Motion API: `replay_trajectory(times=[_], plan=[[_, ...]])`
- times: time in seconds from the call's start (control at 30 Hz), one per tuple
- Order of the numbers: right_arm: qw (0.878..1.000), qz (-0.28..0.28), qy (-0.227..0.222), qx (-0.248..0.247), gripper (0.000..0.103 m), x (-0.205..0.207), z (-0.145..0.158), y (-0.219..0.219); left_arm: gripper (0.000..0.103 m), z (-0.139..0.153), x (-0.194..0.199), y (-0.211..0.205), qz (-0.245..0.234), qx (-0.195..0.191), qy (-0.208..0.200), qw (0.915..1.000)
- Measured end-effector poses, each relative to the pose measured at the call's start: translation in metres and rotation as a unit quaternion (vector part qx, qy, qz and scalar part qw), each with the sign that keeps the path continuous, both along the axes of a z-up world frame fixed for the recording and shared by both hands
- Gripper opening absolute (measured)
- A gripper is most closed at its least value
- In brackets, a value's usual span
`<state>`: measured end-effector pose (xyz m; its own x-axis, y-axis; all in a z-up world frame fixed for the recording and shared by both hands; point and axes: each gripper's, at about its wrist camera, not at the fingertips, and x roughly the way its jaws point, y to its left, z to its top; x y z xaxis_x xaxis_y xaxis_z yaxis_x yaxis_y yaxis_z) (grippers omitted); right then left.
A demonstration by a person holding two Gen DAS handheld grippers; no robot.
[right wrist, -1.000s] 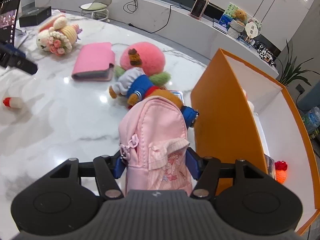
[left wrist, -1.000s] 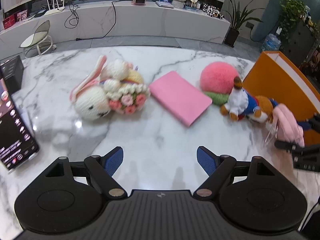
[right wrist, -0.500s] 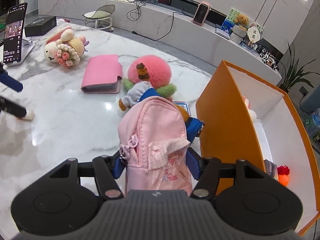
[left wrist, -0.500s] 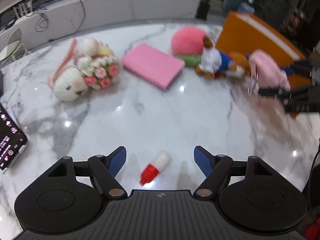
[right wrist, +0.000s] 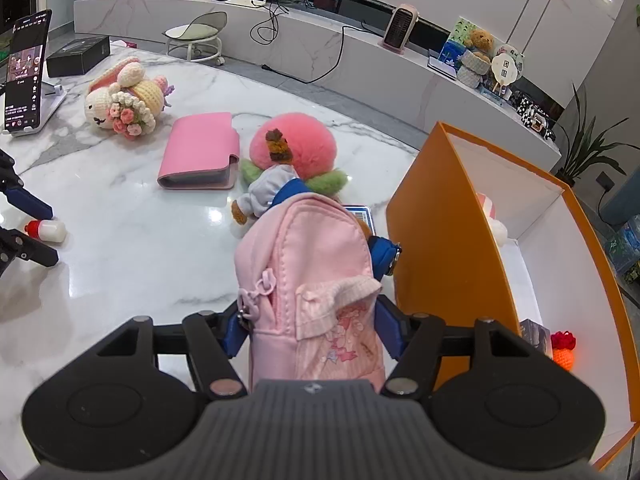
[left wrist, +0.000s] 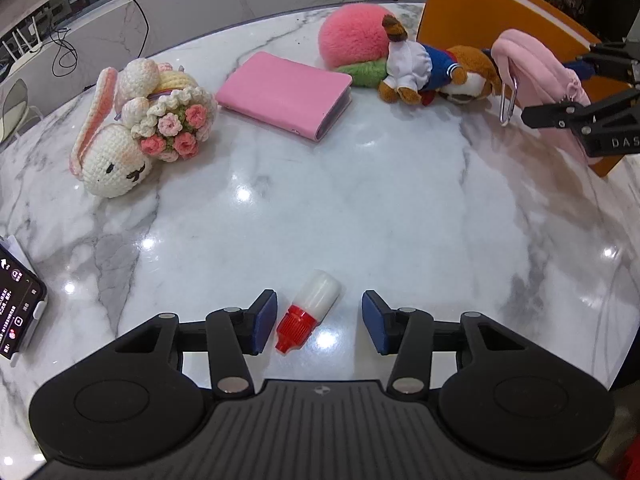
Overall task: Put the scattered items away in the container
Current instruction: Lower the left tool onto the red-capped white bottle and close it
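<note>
Blocking the box's orange wall (right wrist: 436, 216), a plush dog (left wrist: 436, 68); right claw (right wrist: 312, 330) grasping pink pouch (right wrist: 308, 264), left claw (left wrist: 319, 322) released.

Pink mini backpack (right wrist: 308, 280) upright betw. fingers beside orange box (right wrist: 440, 216); red-cap bottle (left wrist: 308, 310) lying on marble.

Small red-capped bottle (left wrist: 308, 309) between spread left tongs (left wrist: 319, 322) on marble.

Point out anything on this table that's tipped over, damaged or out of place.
Nothing looks damaged or spilled. The small bottle lies on its side between the left claw's open fingers. The plush dog is toppled against the pink ball, and the crochet bunny lies on its side.
</note>
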<state>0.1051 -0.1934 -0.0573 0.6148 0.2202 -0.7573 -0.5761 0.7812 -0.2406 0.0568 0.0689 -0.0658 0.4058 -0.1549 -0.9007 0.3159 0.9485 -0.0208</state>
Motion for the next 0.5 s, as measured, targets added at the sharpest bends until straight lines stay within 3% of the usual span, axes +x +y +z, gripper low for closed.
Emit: replay_trajectory(times=[0.13,0.2,0.3,0.5], plan=[[1.0,0.0,0.0,0.0,0.067,0.0002,-0.0002,-0.0001,0.045,0.0028,0.0006,-0.0003,0.001,0.012,0.002,0.9999],[1.0,-0.001,0.0,0.0,0.067,0.0004,-0.0005,-0.0004,0.032,0.0046,0.0008,0.0008,0.001,0.015,0.004,0.9999],[1.0,-0.001,0.0,-0.001,0.067,0.0009,-0.0006,-0.0007,0.023,0.0064,0.0007,0.0022,0.0,0.017,0.008,0.9998],[1.0,-0.001,-0.002,0.002,0.067,0.001,0.0018,-0.002,0.022,0.0087,0.0023,0.0023,0.008,0.023,0.005,0.9997]])
